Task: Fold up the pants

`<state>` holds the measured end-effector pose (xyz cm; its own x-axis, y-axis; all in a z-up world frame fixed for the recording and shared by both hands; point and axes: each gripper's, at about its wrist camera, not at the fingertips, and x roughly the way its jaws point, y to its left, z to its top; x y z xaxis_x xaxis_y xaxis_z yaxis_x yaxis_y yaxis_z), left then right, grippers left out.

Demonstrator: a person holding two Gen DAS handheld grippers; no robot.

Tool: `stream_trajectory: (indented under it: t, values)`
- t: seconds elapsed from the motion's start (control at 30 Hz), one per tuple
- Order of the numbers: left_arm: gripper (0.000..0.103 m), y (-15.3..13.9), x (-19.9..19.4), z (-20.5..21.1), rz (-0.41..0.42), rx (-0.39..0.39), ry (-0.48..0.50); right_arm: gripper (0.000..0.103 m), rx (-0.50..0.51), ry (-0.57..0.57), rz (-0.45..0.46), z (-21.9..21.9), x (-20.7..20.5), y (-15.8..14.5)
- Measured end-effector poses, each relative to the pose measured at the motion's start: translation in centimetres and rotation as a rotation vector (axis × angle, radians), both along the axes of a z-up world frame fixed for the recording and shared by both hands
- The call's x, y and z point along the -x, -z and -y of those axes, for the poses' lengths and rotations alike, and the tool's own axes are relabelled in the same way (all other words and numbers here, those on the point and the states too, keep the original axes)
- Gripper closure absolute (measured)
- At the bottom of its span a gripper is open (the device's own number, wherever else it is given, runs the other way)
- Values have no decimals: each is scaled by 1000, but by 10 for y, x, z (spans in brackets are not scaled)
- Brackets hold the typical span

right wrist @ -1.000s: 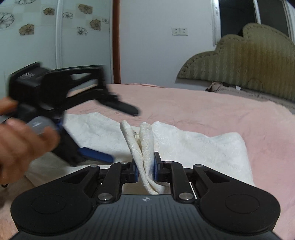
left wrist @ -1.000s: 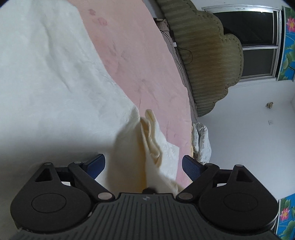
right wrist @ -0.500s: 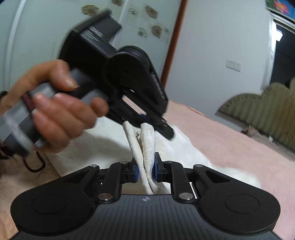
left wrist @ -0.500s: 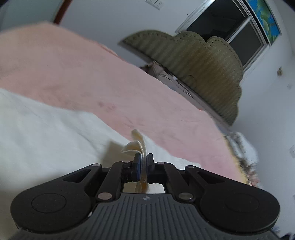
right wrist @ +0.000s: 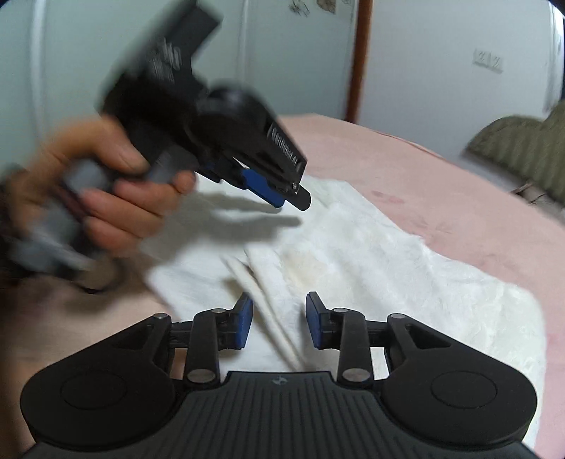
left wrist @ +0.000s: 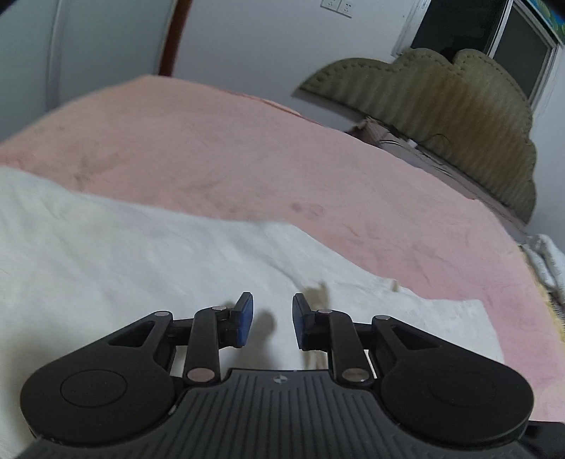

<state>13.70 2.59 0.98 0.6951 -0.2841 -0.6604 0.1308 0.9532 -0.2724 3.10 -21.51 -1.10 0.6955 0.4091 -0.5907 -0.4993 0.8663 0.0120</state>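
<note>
The white pants (left wrist: 141, 264) lie spread on the pink bed cover (left wrist: 247, 148). My left gripper (left wrist: 272, 300) hovers just above them, its jaws opening with nothing between the blue pads. In the right wrist view the same pants (right wrist: 370, 254) show a raised fold running toward my right gripper (right wrist: 279, 300). Its jaws are opening too; the fold lies low between the pads, which do not press on it. The left gripper (right wrist: 293, 197), held by a hand (right wrist: 116, 197), hangs blurred above the cloth's left part.
A padded olive headboard (left wrist: 459, 106) stands at the bed's far end below a dark window (left wrist: 476, 31). Pink cover (right wrist: 441, 183) stretches beyond the pants. A white wall and a brown door frame (right wrist: 356, 60) are behind.
Both grippers were shut on the bunched fold of the pants and have let it go. The fold has dropped onto the bed. The left gripper has lifted and rolled upright.
</note>
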Motion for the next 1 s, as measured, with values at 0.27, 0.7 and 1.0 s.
stream_trajectory:
  t: [0.27, 0.7, 1.0]
  values:
    - [42, 11, 1, 51, 15, -279, 152, 71, -112, 131, -82, 29, -33, 14]
    - [43, -20, 20, 10, 70, -191, 3, 69, 48, -1, 7, -3, -9, 33]
    - [41, -23, 20, -4, 69, -211, -51, 69, -85, 20, 3, 2, -19, 29]
